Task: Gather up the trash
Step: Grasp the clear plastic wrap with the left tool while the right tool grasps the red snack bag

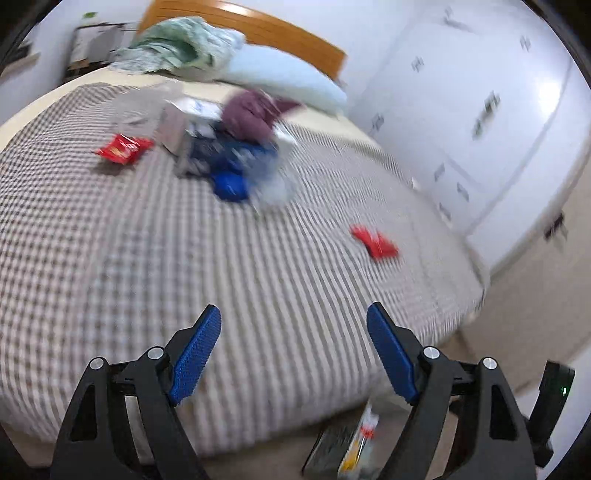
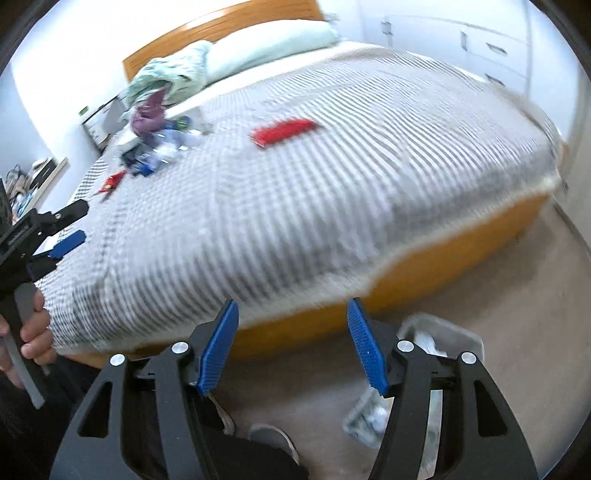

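we have both tools empty: the left gripper (image 1: 293, 354) stands with its jaws wide apart and nothing between the pads, and the right gripper (image 2: 291, 345) is parted a little less, also holding nothing. the trash still lies on the bed (image 1: 110, 258): in the left wrist view one red wrapper (image 1: 123, 148) sits at about ten o'clock, a second red wrapper (image 1: 375, 242) at about two o'clock, and between them, near twelve, a heap of blue packets (image 1: 236, 170) tangled with a purple cloth (image 1: 255, 114). the bin (image 2: 443, 332) stands on the floor at about four o'clock in the right wrist view, just off the foot of the bed. the worry from here is a bad pinch: the wrappers are flat and thin, so we could close on the blanket with them and drag it, or skate a wrapper away with one finger. in the heap we might snag the cloth, which looks like clothing rather than rubbish, though the blur leaves us unsure. a wrapper released too early could fall on the carpet beside the bin. the bed wears a soft grey and white checked blanket that will give under the pads; a wooden headboard (image 1: 258, 26), a pale pillow (image 1: 280, 79) and a green bundle (image 1: 177, 44) lie at the far end, with white cupboards (image 1: 480, 110) at three o'clock.
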Available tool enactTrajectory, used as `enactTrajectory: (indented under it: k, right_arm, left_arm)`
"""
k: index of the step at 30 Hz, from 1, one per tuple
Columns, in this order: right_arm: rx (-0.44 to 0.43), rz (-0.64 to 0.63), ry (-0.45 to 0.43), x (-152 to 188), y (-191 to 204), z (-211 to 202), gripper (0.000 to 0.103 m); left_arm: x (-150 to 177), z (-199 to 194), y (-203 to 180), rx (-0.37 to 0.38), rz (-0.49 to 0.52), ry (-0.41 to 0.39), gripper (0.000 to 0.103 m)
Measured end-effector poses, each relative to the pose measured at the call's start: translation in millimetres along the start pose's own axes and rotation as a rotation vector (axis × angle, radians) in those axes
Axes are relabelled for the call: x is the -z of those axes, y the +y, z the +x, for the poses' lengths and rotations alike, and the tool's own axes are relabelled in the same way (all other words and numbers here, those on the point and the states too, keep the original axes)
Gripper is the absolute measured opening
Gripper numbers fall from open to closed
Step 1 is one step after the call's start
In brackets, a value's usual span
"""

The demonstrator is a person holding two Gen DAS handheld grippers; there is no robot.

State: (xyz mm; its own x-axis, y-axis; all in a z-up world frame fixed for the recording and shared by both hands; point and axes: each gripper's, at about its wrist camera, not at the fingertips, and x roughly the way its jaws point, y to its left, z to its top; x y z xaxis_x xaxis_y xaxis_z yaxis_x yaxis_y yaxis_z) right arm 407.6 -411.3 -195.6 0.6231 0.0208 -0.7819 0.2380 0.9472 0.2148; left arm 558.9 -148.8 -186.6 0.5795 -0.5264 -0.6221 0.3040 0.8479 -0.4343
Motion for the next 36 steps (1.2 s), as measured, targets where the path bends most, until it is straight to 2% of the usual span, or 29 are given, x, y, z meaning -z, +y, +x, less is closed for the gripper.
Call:
enactTrajectory:
  k: [3,5,8,11,13,15,16,17,20,22,26,31,34,35,36]
  right_arm:
    - [-0.001,-0.041,-0.009,-20,25,10,0.060]
    - [0.007,-0.065,-0.009,-26,38,16,0.060]
    - [0.031,-0.095,-0.015,-35,51,24,0.060]
    - [0.051,-0.108,-0.020,-47,56,32,0.060]
    - [0.072,-0.102,-0.033,-57,53,39,0.060]
    - [0.085,-0.078,-0.037,-68,48,48,0.060]
    - [0.084,-0.058,-0.039,-74,44,54,0.060]
    - [0.081,-0.042,-0.041,-81,41,60,0.060]
    - [0.086,-0.008,-0.057,-101,33,81,0.060]
    - [0.073,0.044,-0.060,-117,22,101,0.060]
    - [0.025,0.199,-0.064,-140,-1,133,0.060]
    - [0.021,0.367,-0.052,-166,-28,169,0.060]
    - [-0.016,0.440,-0.033,-177,-39,186,0.059]
    - [-0.028,0.437,-0.043,-182,-38,189,0.048]
    - [-0.032,0.426,-0.049,-185,-36,190,0.013]
  left_arm:
    - [-29,17,23,-0.036,-0.032,-0.023,0.077]
    - [-49,39,32,-0.017,-0.057,-0.021,0.071]
    - [-68,63,39,0.001,-0.053,-0.014,0.069]
    - [-82,84,25,0.002,-0.020,-0.017,0.069]
    - [-90,100,21,-0.033,-0.010,-0.010,0.069]
    - [-96,115,23,-0.023,-0.016,0.023,0.054]
    - [-97,122,24,0.009,-0.022,0.049,0.024]
    - [-96,129,26,0.039,-0.027,0.089,0.006]
    - [-91,124,33,0.047,-0.043,0.105,0.004]
    - [-85,107,38,0.063,-0.050,0.120,0.004]
    - [-80,64,52,0.105,-0.087,0.068,0.004]
    - [-78,41,74,0.070,-0.104,-0.003,0.004]
    - [-81,40,87,0.047,-0.144,-0.004,0.004]
    - [-83,40,89,0.047,-0.154,-0.006,0.004]
    - [-82,40,88,0.043,-0.155,-0.011,0.004]
